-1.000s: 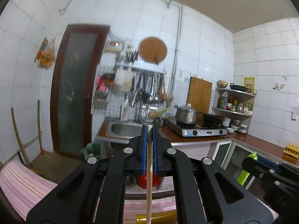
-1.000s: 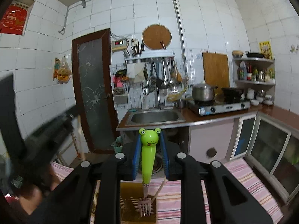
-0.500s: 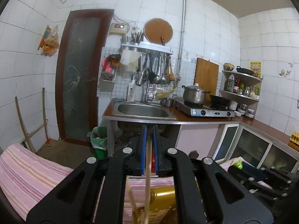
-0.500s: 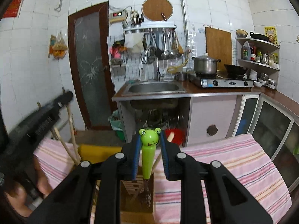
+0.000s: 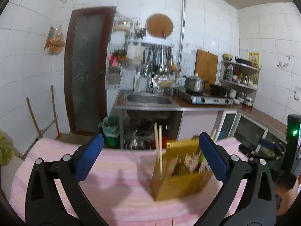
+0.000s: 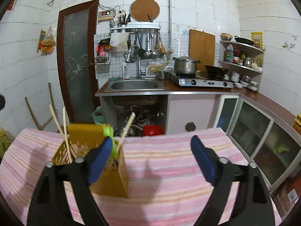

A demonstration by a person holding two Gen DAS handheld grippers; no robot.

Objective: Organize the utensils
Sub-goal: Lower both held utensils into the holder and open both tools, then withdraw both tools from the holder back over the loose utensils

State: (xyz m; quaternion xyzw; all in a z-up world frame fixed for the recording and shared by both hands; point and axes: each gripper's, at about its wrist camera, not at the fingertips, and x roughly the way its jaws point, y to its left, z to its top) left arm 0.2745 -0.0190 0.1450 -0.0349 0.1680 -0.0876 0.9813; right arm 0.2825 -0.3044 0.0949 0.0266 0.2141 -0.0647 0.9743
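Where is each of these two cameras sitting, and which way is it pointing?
Left wrist: rides the left gripper, facing the kitchen sink over the yellow holder with chopsticks; its open blue fingers show.
Right wrist: rides the right gripper, same direction; holder sits left; open fingers show.
Shared: holder, chopsticks, striped cloth, sink, stove.

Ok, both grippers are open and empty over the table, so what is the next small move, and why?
Probably draw both grippers back from the yellow holder. The left gripper and right gripper are open with nothing between the fingers. The chopsticks and the green fork stand in the holder on the pink striped cloth. No other loose utensil is clearly visible.
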